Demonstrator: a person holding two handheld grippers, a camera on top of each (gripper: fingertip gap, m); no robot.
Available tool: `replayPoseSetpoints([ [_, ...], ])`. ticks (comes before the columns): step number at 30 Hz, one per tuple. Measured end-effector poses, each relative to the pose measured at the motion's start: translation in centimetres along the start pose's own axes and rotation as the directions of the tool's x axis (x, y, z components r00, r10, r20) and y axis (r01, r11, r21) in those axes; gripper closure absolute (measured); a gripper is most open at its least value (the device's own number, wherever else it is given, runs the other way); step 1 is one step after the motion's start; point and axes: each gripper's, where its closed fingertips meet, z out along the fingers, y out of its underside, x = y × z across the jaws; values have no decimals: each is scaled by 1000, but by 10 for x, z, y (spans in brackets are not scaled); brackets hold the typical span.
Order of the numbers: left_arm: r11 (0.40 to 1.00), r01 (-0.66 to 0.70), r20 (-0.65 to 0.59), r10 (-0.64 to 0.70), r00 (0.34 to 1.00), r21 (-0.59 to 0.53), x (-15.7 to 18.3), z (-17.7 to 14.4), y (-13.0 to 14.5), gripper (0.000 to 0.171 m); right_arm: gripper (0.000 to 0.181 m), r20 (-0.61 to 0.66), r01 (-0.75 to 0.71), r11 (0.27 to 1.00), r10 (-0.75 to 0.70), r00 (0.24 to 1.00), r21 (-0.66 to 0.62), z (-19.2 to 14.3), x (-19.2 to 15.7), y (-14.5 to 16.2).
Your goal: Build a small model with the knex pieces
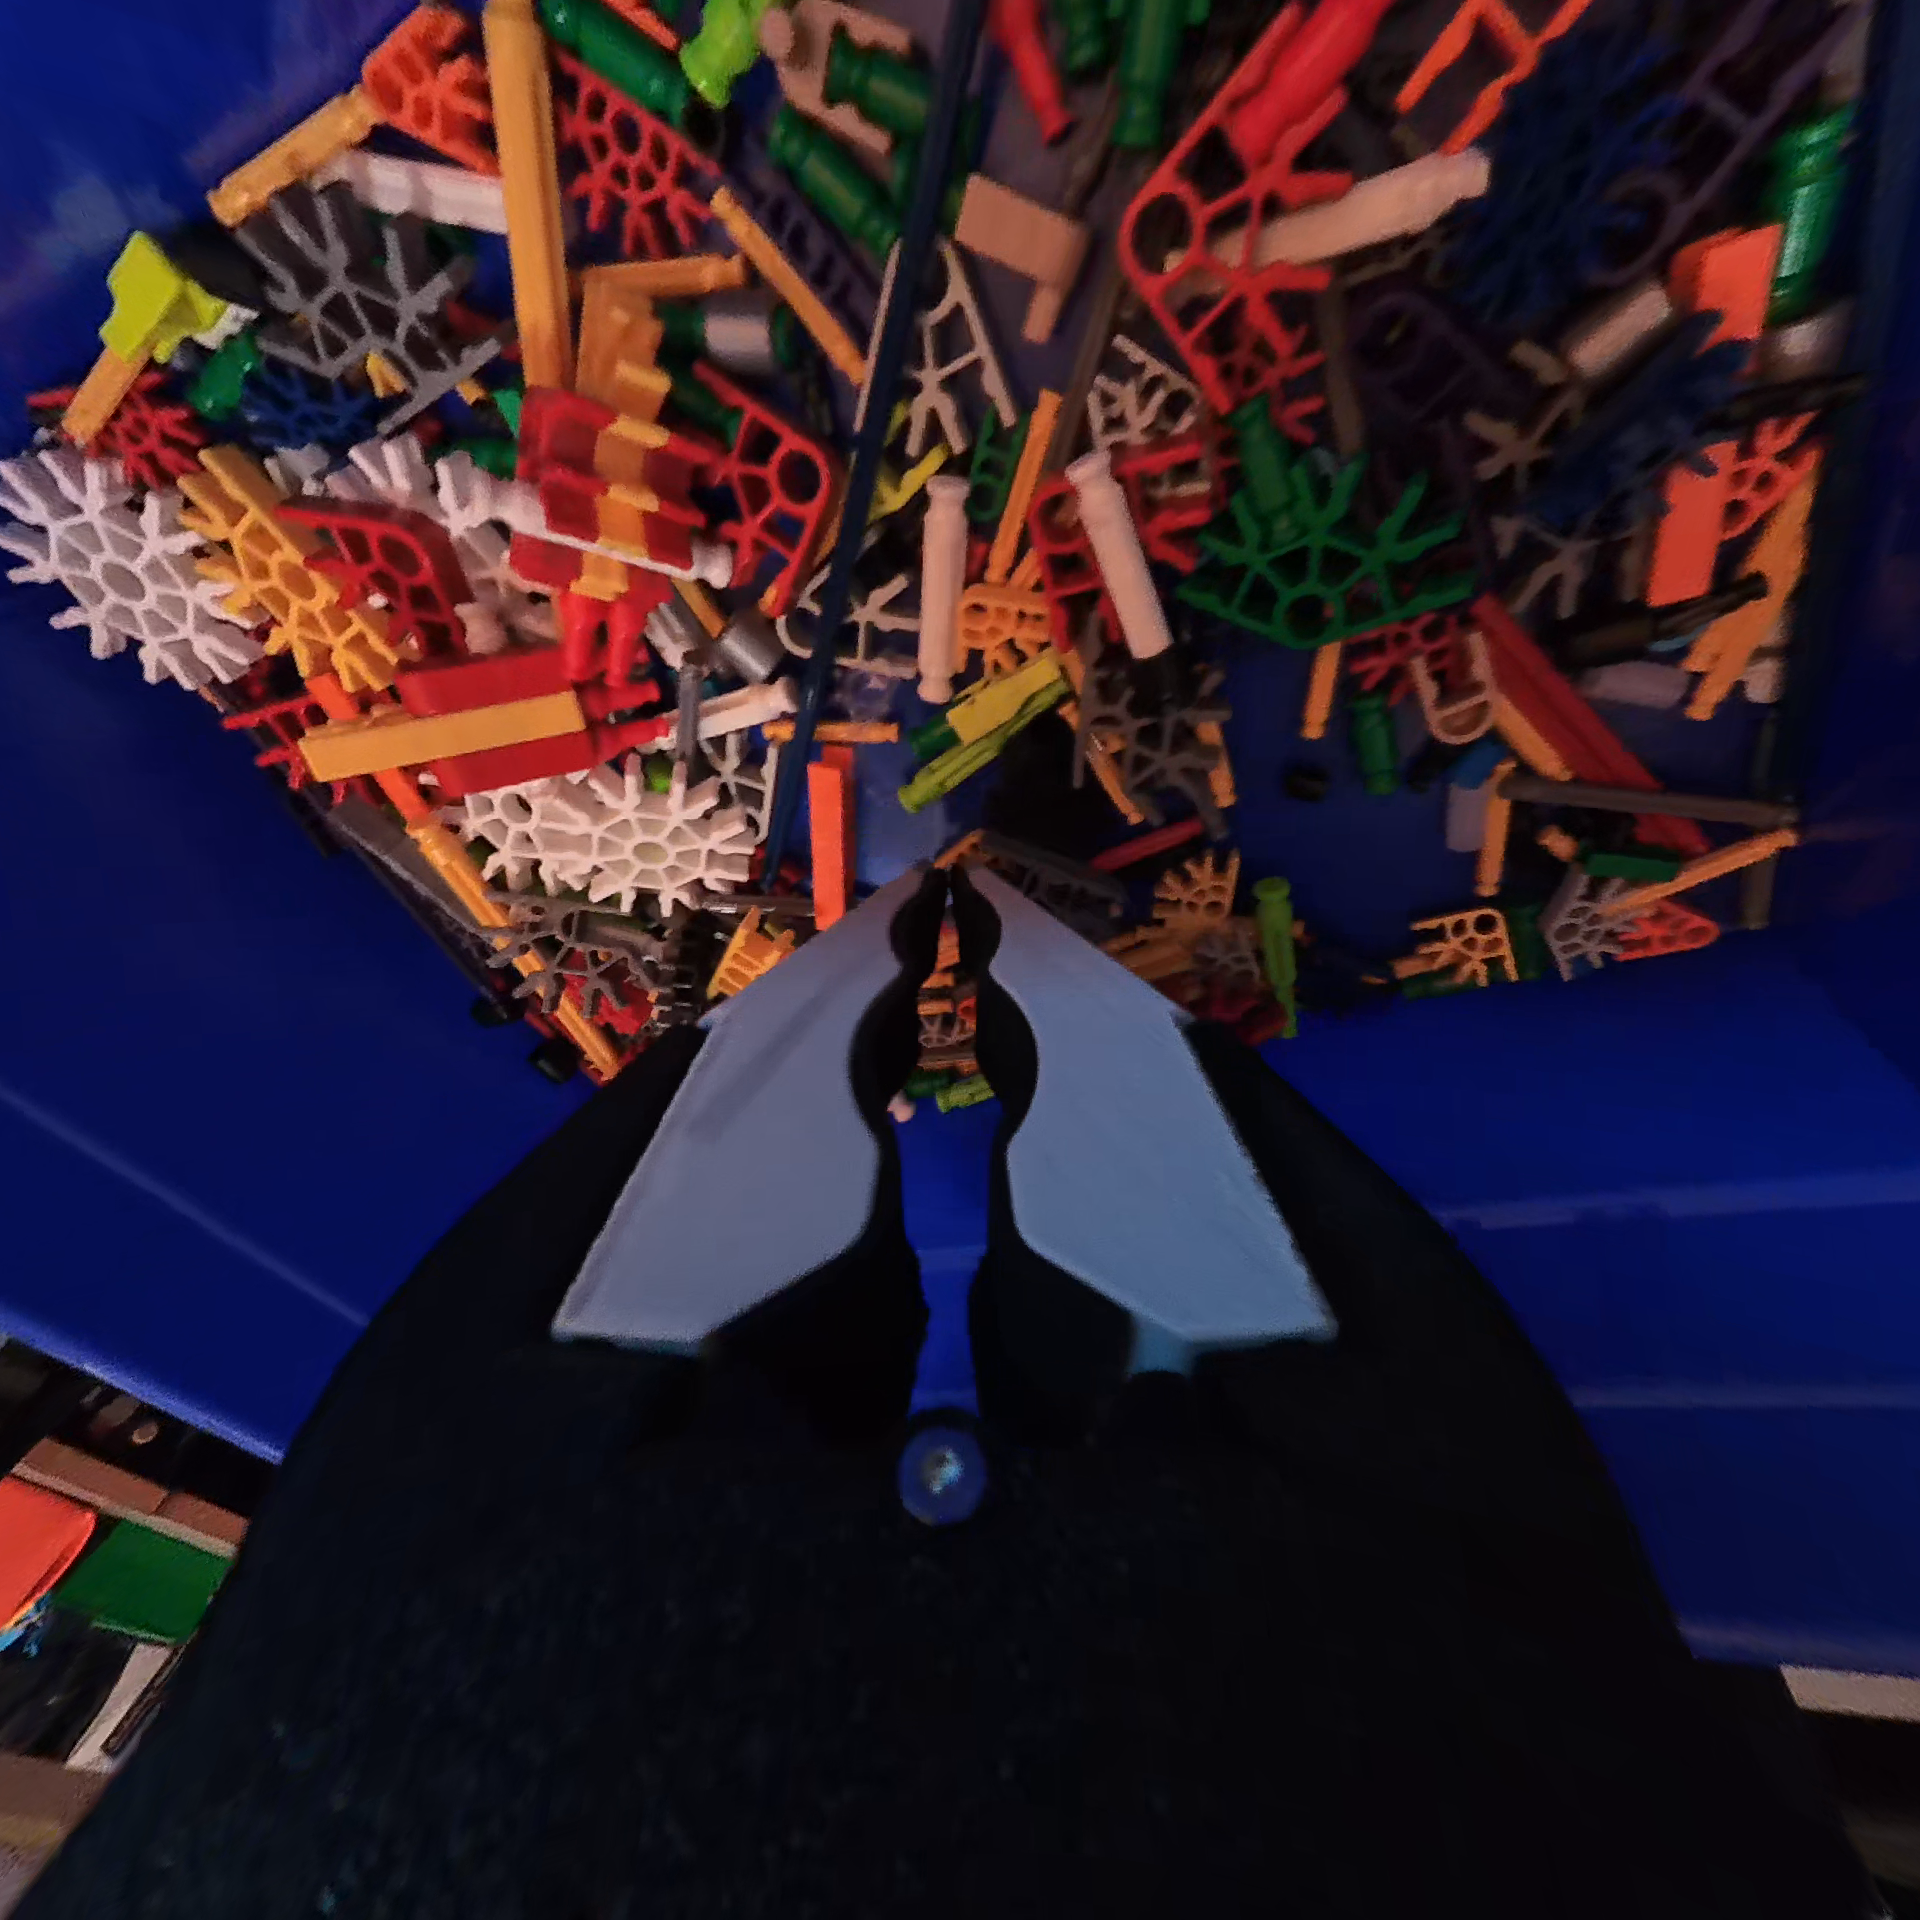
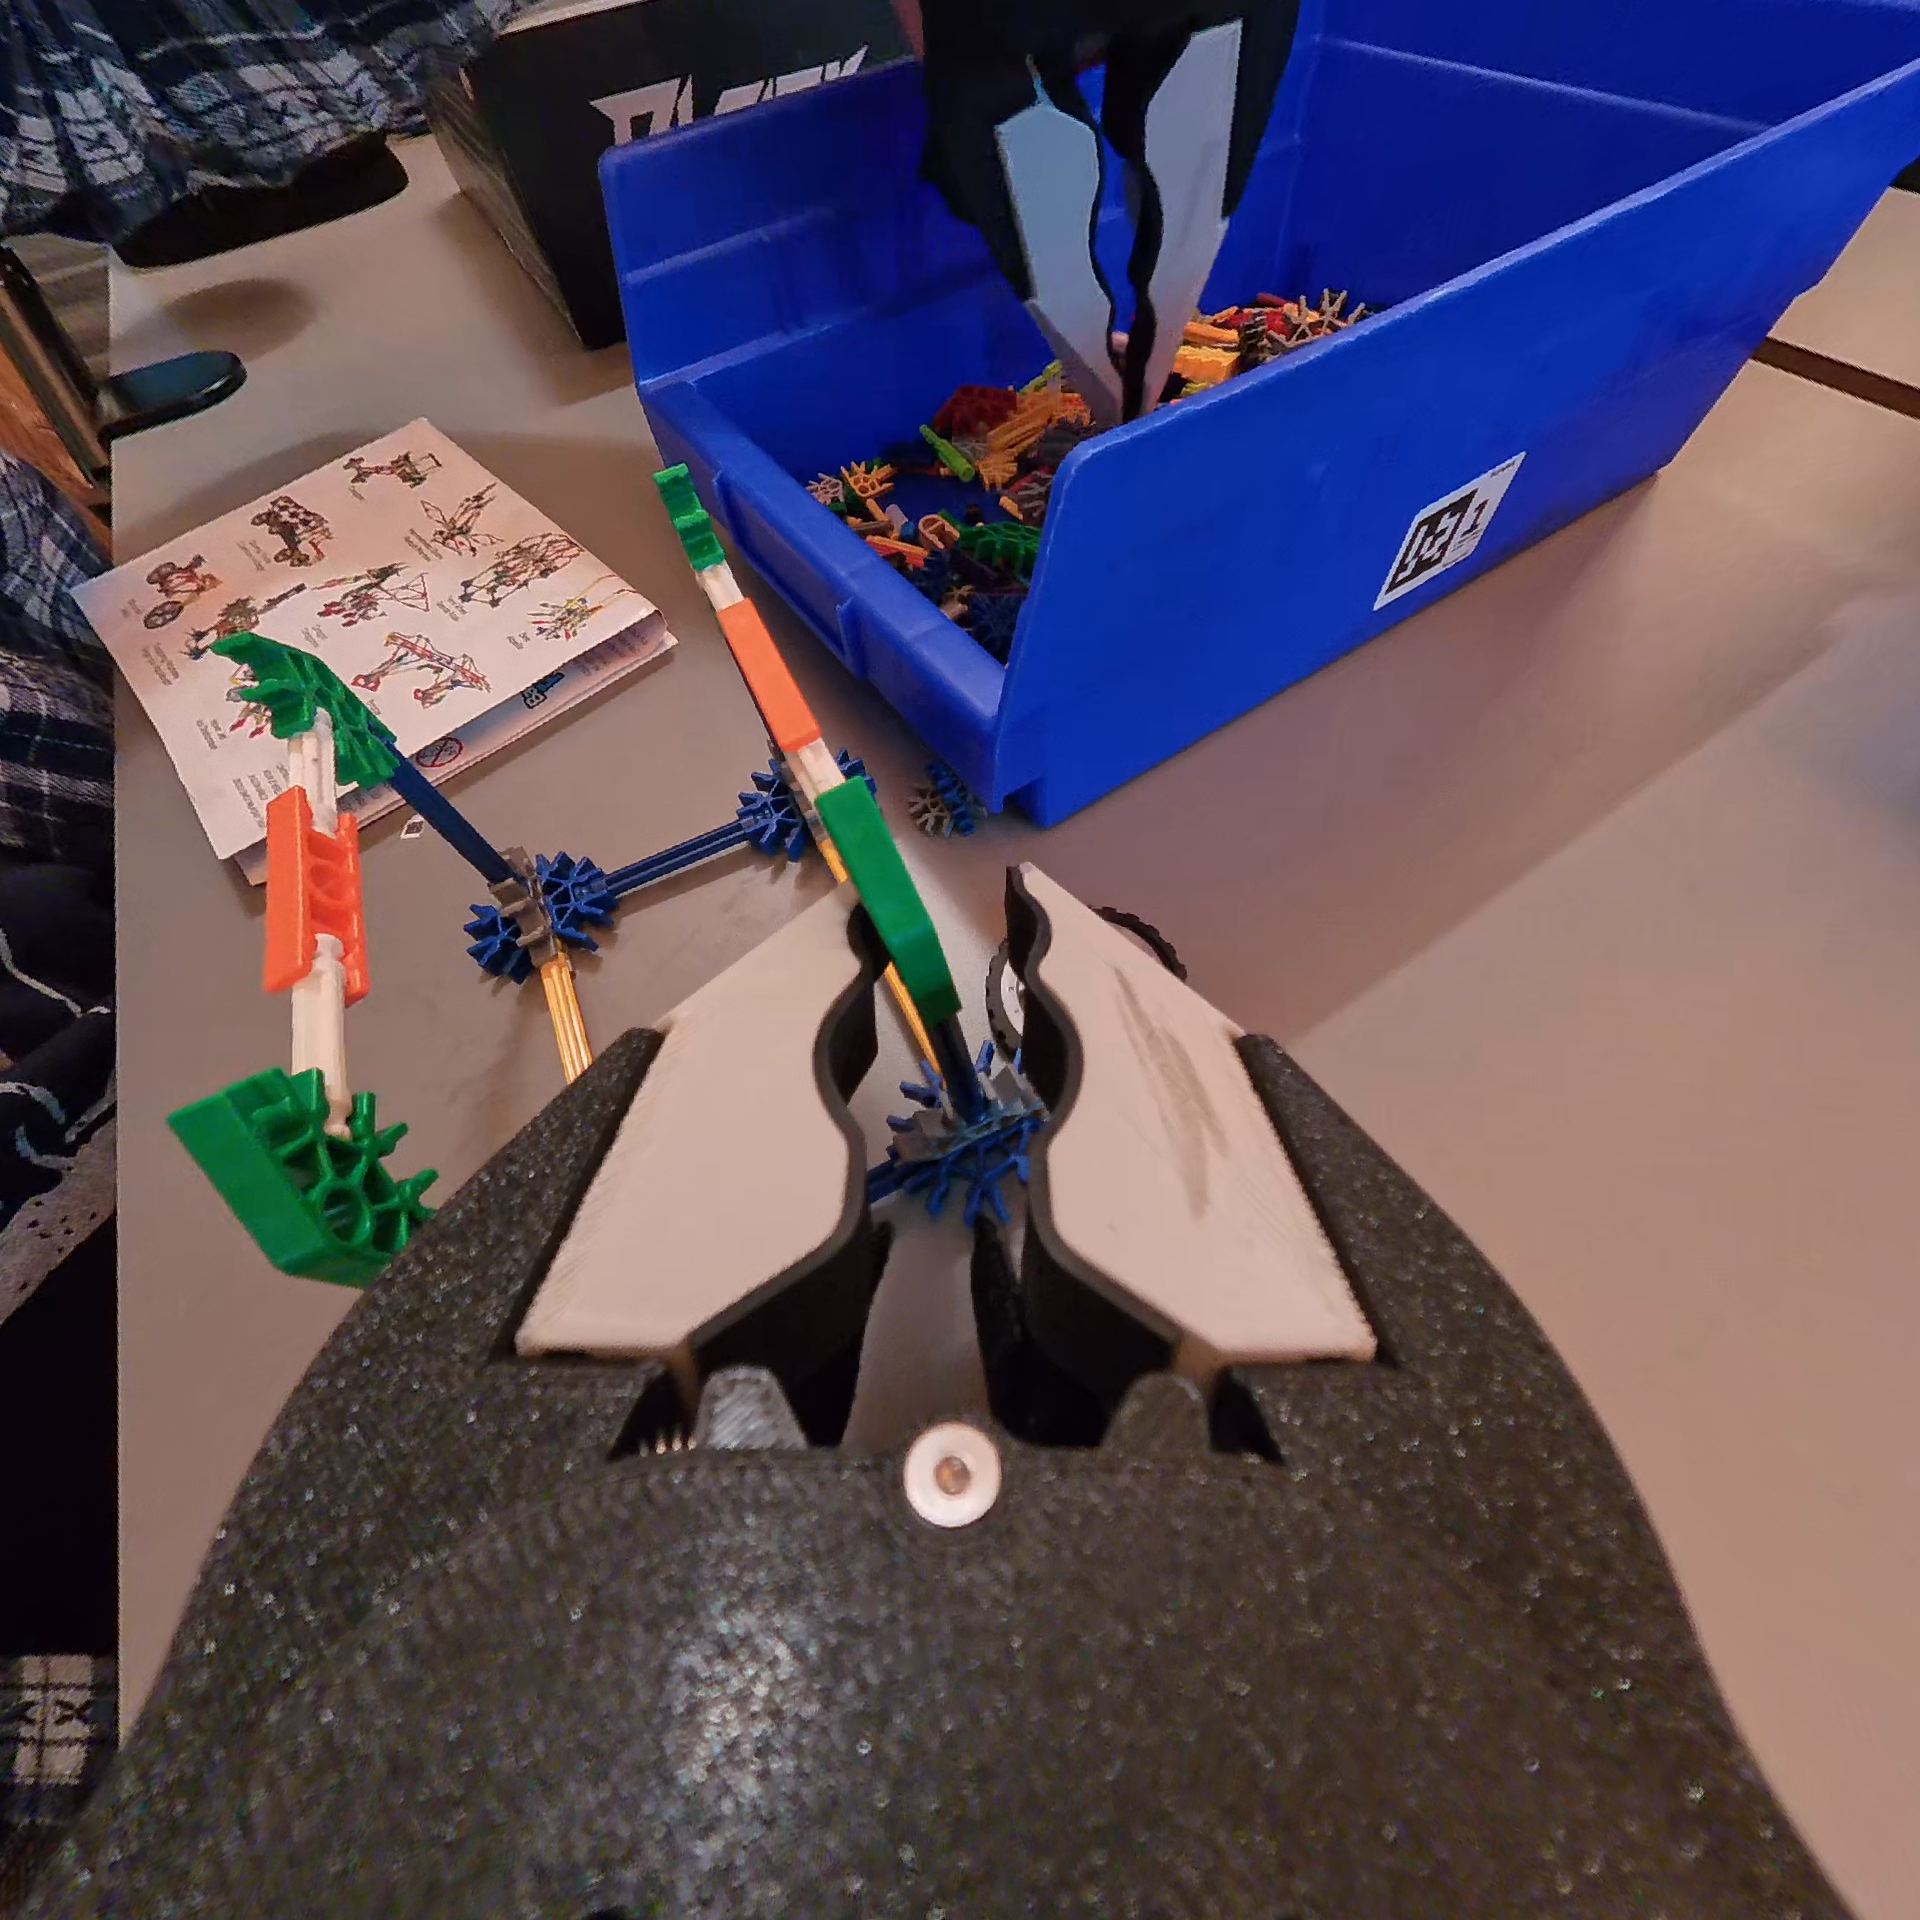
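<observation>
My left gripper point(image 1: 940, 878) is down inside a blue bin point(image 1: 208, 935), its jaws closed with the tips together just over a pile of small coloured construction pieces point(image 1: 935, 468); I see nothing held. It also shows in the right wrist view point(image 2: 1127, 400), tips in the pile. My right gripper point(image 2: 935, 899) is low over the table, shut on a blue snowflake connector point(image 2: 966, 1143) of a built frame of blue rods point(image 2: 675, 857). A green piece point(image 2: 894, 894) of the frame sticks up between the fingertips. Green, orange and white arms point(image 2: 312, 894) rise from the frame.
The blue bin point(image 2: 1247, 582) stands on the beige table point(image 2: 1558, 1039), a tag on its side. An instruction booklet point(image 2: 384, 582) lies left of it, a black box point(image 2: 644, 125) behind. A small wheel point(image 2: 1003, 997) and a loose connector point(image 2: 940, 805) lie nearby. Plaid cloth edges the left. Spacing between my two grippers at the tips: around 25 cm.
</observation>
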Motion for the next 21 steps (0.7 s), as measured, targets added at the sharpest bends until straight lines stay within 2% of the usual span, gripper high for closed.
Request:
replayPoseSetpoints([
  [6, 999, 21, 3, -21, 1000, 27, -2, -4, -1, 162, 161, 0, 0, 1000, 0, 1000, 0, 0, 0, 0],
  [8, 999, 25, 0, -25, 1000, 33, 0, -7, -2, 153, 161, 0, 0, 1000, 0, 1000, 0, 0, 0, 0],
  [15, 983, -29, -89, 45, 995, 182, 29, -22, -40, 139, 161, 0, 0, 1000, 0, 1000, 0, 0, 0, 0],
  [18, 981, -57, -93, 75, 993, 183, 36, -21, -48, 134, 161, -1, 0, 1000, 0, 1000, 0, 0, 0, 0],
  [21, 988, -74, -72, 85, 994, 136, 34, -13, -47, 132, 161, -1, 3, 1000, -3, 1000, -2, 0, 0, 0],
])
